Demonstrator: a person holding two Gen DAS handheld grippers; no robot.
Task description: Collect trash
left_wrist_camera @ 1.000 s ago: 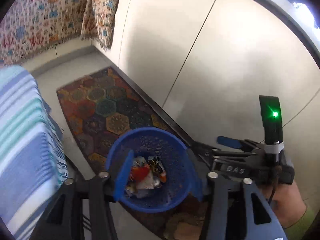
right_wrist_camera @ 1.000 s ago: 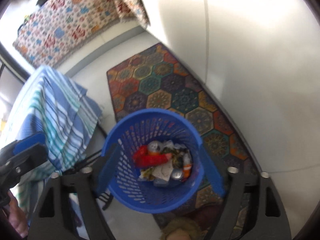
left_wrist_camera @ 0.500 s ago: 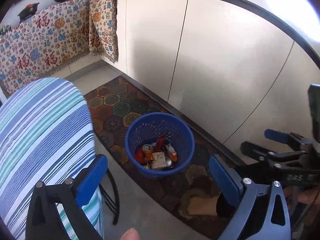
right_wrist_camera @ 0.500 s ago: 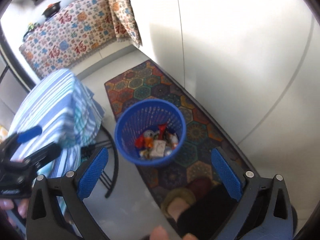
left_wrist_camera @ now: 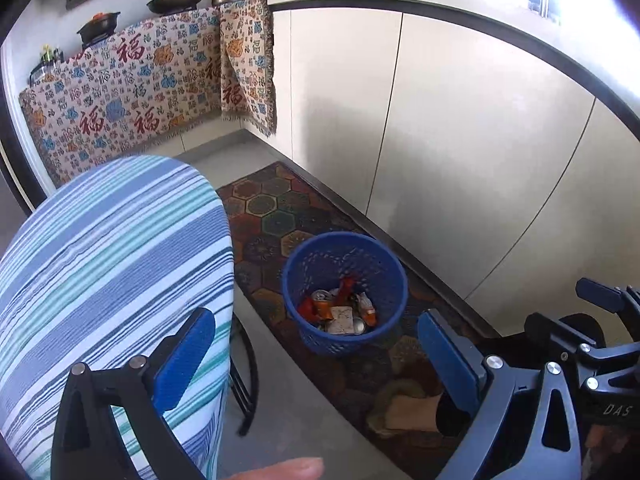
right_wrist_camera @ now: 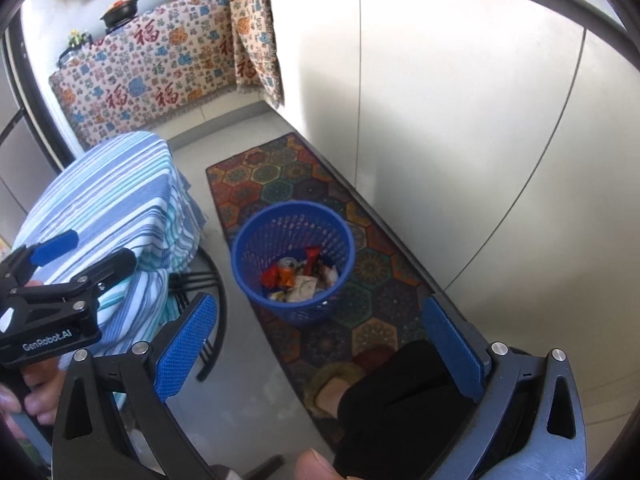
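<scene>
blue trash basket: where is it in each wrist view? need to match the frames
Left wrist: blue trash basket sits just right of centre and below the middle, on the patterned rug, between the open jaws.
Right wrist: the basket is left of centre, mid-height, on the same rug.
Shared landmark: the striped blue cloth, left of the basket in both views.

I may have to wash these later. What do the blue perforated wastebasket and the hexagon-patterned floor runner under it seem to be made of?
The blue perforated wastebasket looks like moulded plastic: uniform colour, smooth rim, regular holes in a thin, slightly glossy wall. The hexagon-patterned floor runner looks like a matte woven or printed textile, lying flat on the floor; which of the two the pictures cannot settle.
</scene>
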